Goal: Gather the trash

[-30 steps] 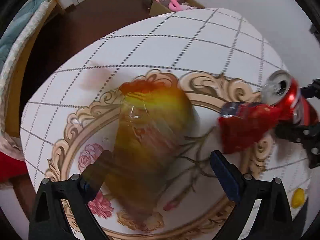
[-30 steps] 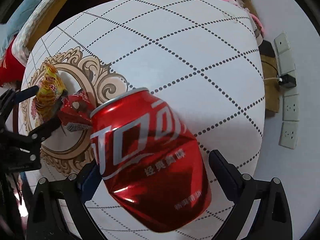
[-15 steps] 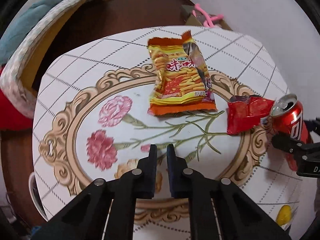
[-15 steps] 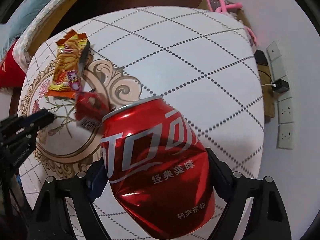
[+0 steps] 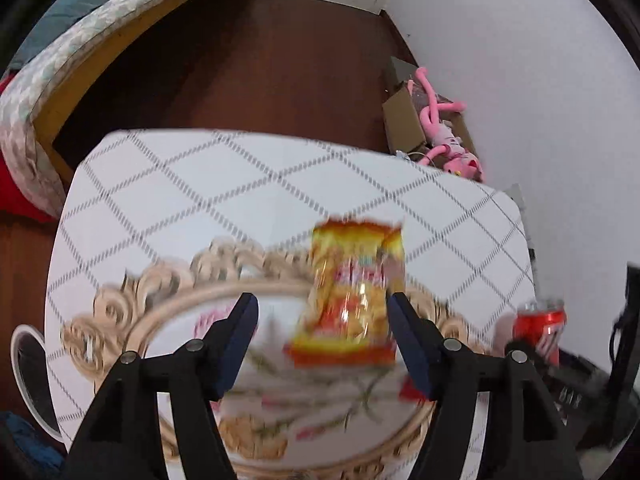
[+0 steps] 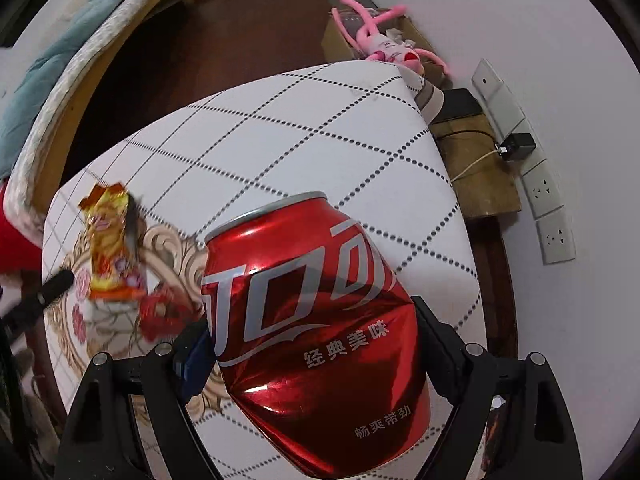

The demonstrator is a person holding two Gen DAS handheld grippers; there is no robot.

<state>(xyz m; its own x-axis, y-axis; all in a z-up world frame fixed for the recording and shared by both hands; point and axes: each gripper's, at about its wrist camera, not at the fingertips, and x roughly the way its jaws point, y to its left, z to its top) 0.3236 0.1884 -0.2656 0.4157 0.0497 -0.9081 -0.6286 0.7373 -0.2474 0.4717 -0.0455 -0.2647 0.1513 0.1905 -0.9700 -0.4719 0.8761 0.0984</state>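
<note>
A yellow-orange snack bag (image 5: 352, 300) lies flat on the white patterned table (image 5: 180, 208), blurred. My left gripper (image 5: 324, 340) hovers over it with its jaws opening. The bag shows between the fingers, but the pads do not press on it. A crumpled red wrapper (image 6: 160, 312) lies beside the bag (image 6: 112, 256), and only its corner (image 5: 412, 392) shows in the left wrist view. My right gripper (image 6: 312, 340) is shut on a dented red soda can (image 6: 312, 320), held upright above the table (image 6: 300, 128). That can (image 5: 540, 328) stands at the right edge of the left wrist view.
A bed with a teal blanket (image 5: 100, 20) runs along the far left. A cardboard box with a pink plush toy (image 6: 380, 40) sits on the dark floor behind the table. Wall sockets (image 6: 548, 200) and a low wooden stand (image 6: 476, 168) are on the right. A white-rimmed round container (image 5: 24, 380) stands by the table's left edge.
The left gripper was open around the bag, then shut on nothing with the bag lying on the table, and now stands apart again, rolled and drawn back. The right gripper lifted the can slightly.
</note>
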